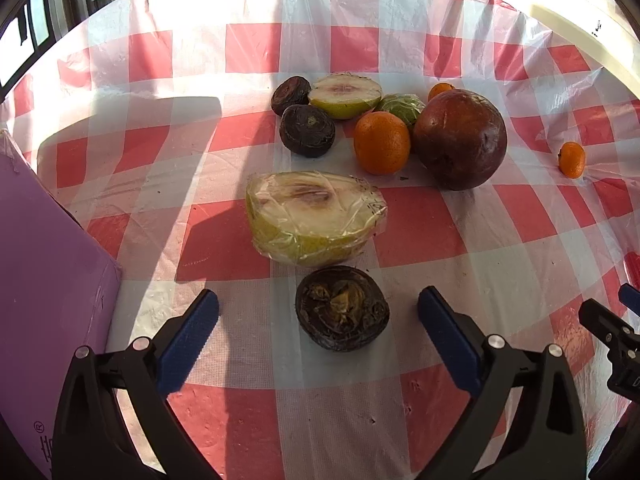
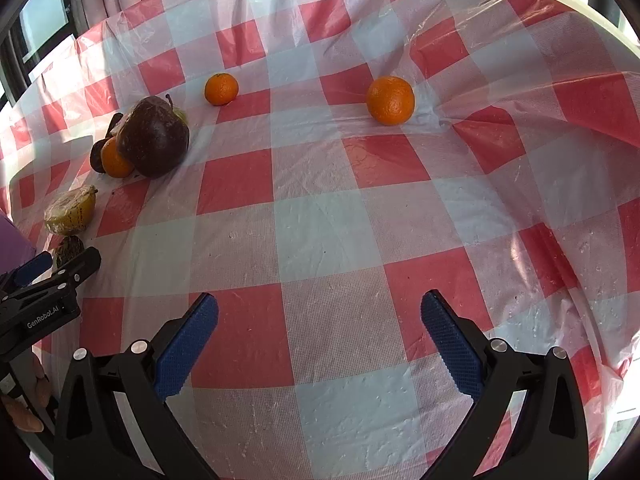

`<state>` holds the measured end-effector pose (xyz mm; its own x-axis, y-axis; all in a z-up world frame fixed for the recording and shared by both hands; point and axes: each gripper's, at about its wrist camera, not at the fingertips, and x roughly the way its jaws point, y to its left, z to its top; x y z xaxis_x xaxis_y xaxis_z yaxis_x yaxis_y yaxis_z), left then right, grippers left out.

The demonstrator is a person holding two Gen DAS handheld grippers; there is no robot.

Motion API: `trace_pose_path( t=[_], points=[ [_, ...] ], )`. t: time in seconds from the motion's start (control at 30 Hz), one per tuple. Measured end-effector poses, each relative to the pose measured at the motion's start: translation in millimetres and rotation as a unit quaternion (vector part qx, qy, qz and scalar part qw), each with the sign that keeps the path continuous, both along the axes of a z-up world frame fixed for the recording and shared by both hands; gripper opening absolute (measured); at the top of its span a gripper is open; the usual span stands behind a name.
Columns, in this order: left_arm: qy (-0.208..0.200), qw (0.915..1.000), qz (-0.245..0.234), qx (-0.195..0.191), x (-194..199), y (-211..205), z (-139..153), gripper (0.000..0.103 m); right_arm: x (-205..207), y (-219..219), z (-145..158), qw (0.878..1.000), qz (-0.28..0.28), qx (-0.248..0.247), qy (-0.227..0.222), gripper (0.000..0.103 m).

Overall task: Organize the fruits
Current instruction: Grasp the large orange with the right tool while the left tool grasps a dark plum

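My left gripper (image 1: pixel 318 304) is open, its fingers on either side of a dark shrivelled fruit (image 1: pixel 342 308) on the checked tablecloth. Just beyond lies a wrapped pear half (image 1: pixel 314 216). Farther back are two dark fruits (image 1: pixel 307 130), an unwrapped pear half (image 1: pixel 345 94), a wrapped green fruit (image 1: pixel 402 107), an orange (image 1: pixel 382 142), a big dark red fruit (image 1: pixel 460 139) and a small orange (image 1: pixel 572 159). My right gripper (image 2: pixel 319 306) is open and empty over bare cloth. Two oranges (image 2: pixel 390 100) (image 2: pixel 221 89) lie far ahead of it; the fruit cluster (image 2: pixel 154 138) is at its left.
A purple box (image 1: pixel 48 280) stands at the left of the left gripper. The red-and-white plastic tablecloth (image 2: pixel 320 220) is wrinkled and raised at the right. The table's far edge (image 1: pixel 580 36) curves behind the fruit. The left gripper shows in the right wrist view (image 2: pixel 44 296).
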<state>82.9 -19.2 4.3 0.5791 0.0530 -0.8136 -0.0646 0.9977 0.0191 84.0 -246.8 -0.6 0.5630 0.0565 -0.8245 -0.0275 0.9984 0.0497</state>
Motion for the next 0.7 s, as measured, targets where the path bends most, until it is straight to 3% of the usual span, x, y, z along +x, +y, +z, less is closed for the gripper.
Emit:
trace_pose_path(
  t=[0.07,0.13,0.17,0.4,0.43,0.5,0.53,0.57,0.6,0.63,0.67,0.7],
  points=[
    [-0.015,0.9997,-0.02,0.004,-4,-5,4,0.067,28,-9,3,1.0,-0.015,0.0,-0.006,0.097],
    [-0.022,0.9989,-0.04,0.01,-7,-13,5,0.053,57,-21,5,0.999,-0.037,0.004,-0.015,0.097],
    [-0.023,0.9988,-0.04,0.012,-9,-16,5,0.052,72,-26,6,0.999,-0.046,0.005,-0.017,0.097],
    [-0.028,0.9991,-0.033,0.003,-13,-15,5,0.051,155,-43,4,0.997,-0.08,-0.014,-0.017,0.09],
    [-0.028,0.9991,-0.033,0.001,-14,-15,5,0.052,161,-43,2,0.997,-0.079,-0.019,-0.011,0.08],
    [-0.028,0.9991,-0.032,0.001,-15,-14,5,0.052,165,-42,1,0.996,-0.082,-0.022,-0.008,0.076],
    [-0.028,0.9991,-0.032,0.0,-15,-14,5,0.052,163,-41,1,0.997,-0.079,-0.019,-0.01,0.067],
    [-0.028,0.9991,-0.033,-0.001,-15,-14,5,0.054,160,-40,3,0.997,-0.072,-0.013,-0.012,0.054],
    [-0.027,0.999,-0.036,-0.003,-14,-15,5,0.058,155,-38,5,0.997,-0.072,-0.02,-0.013,0.05],
    [-0.024,0.9989,-0.04,-0.005,-14,-15,4,0.07,148,-35,6,0.997,-0.072,-0.024,-0.015,0.045],
    [-0.02,0.9989,-0.043,-0.005,-13,-16,3,0.078,140,-35,6,0.997,-0.072,-0.018,-0.014,0.045],
    [-0.019,0.9988,-0.045,-0.003,-12,-18,2,0.079,133,-36,6,0.997,-0.074,-0.013,-0.014,0.045]
  ],
)
